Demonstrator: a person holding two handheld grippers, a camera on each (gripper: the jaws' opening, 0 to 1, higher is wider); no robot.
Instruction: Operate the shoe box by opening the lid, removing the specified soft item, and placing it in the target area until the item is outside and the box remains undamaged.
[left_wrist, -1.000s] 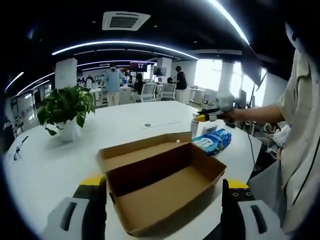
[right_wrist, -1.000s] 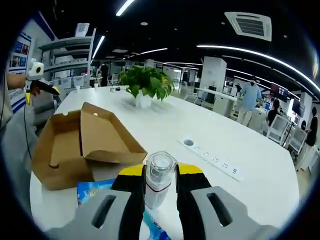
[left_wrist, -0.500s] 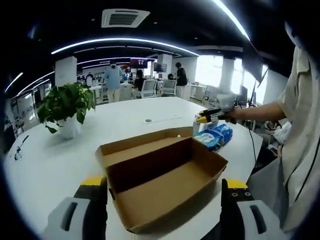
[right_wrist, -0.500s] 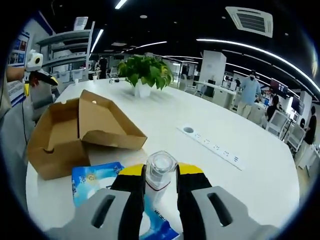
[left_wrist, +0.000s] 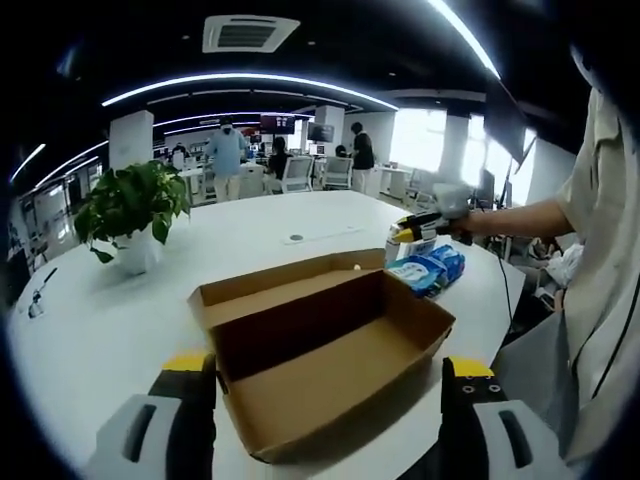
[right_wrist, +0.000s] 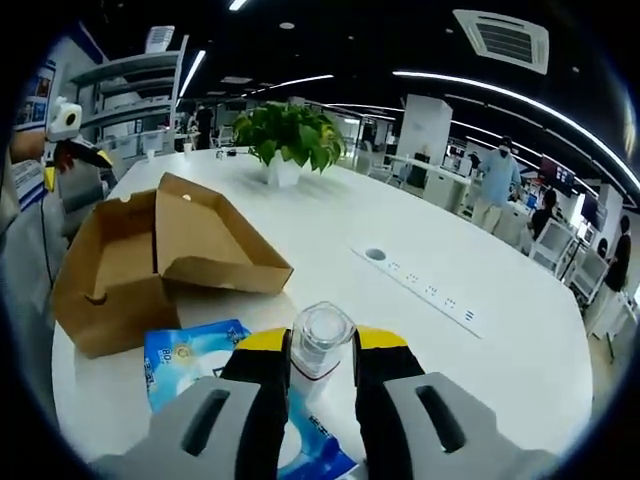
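Left gripper view: left tongs (left_wrist: 325, 420) spread wide, empty, flanking open box (left_wrist: 322, 362) on worktop (left_wrist: 90, 330); wipes pack (left_wrist: 428, 271) just beyond box. Right gripper view: right tongs (right_wrist: 320, 375) clamped on bottle (right_wrist: 318, 348) above wipes pack (right_wrist: 190, 358).

Open box (right_wrist: 140, 265) on table (right_wrist: 330, 235) — wipes pack (right_wrist: 185, 352) just beside it.

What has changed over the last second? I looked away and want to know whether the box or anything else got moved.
The right gripper, shut on the clear bottle throughout, drew back from the shoe box, so more of the blue wipes pack shows beside the bottle. Nothing was picked up or released. The box stays open and empty on the white table, wipes outside it, left gripper open before it.
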